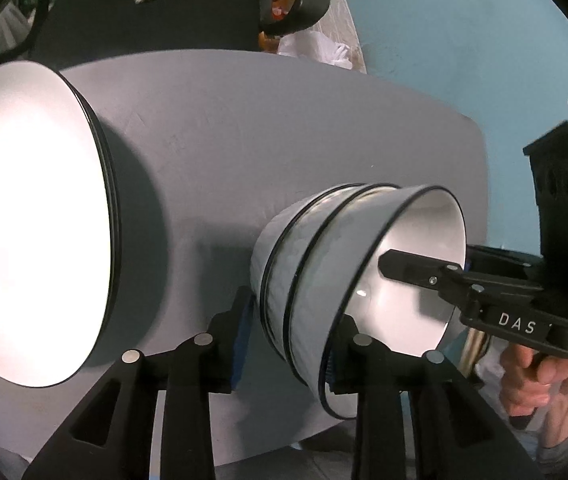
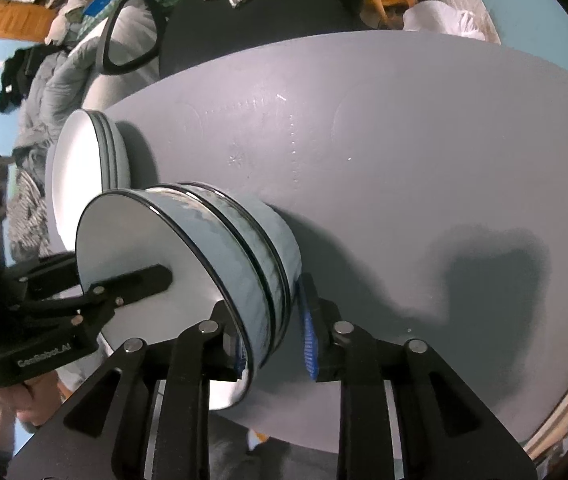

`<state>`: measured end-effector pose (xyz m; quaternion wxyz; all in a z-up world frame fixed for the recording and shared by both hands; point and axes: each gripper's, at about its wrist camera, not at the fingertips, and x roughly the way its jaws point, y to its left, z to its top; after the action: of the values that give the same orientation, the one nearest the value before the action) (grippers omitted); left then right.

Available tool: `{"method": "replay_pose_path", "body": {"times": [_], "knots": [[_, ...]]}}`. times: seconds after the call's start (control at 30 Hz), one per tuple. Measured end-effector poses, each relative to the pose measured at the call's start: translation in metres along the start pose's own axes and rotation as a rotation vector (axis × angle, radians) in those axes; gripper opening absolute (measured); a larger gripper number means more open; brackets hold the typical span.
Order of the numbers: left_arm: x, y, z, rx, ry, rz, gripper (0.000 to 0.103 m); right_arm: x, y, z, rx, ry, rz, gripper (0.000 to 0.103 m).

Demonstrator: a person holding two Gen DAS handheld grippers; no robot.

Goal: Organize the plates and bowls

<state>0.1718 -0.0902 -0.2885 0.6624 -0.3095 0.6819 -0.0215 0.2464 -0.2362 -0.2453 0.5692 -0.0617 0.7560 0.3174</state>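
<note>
Left wrist view takes in the round grey surface (image 1: 284, 128) first, then a stack of wide white plates with thin dark rims (image 1: 35, 216) lying on its left part. Right of the plates, well apart from them, sits a stack of three white bowls with black rims and pale blue patterned sides (image 1: 324, 280) — nested one inside another near the surface's front edge.

Both grippers straddle the top bowl's wall from opposite sides. The left gripper (image 1: 288, 344) has one blue-padded finger outside the stack and the other inside the rim; its jaws stand partly open, and whether the pads press on the wall I cannot tell. The right gripper (image 2: 271, 344) is placed the same way — one finger within the bowl, the other beside the outer wall with a visible gap, so its jaws are slack around the rim.

A person's hand (image 1: 540, 376) grasps the right gripper's handle at the lower right.
</note>
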Motion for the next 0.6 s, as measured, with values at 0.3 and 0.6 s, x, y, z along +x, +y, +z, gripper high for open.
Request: {"method": "replay_pose_path", "body": {"times": [0.3, 0.6], "knots": [[0.002, -0.006, 0.003, 0.023, -0.016, 0.006, 0.035, -0.001, 0.003, -0.002, -0.019, -0.012, -0.008, 0.023], [-0.016, 0.004, -0.013, -0.01, -0.054, 0.018, 0.024, -0.003, 0.009, -0.006, -0.024, -0.025, -0.047, 0.019]]}}
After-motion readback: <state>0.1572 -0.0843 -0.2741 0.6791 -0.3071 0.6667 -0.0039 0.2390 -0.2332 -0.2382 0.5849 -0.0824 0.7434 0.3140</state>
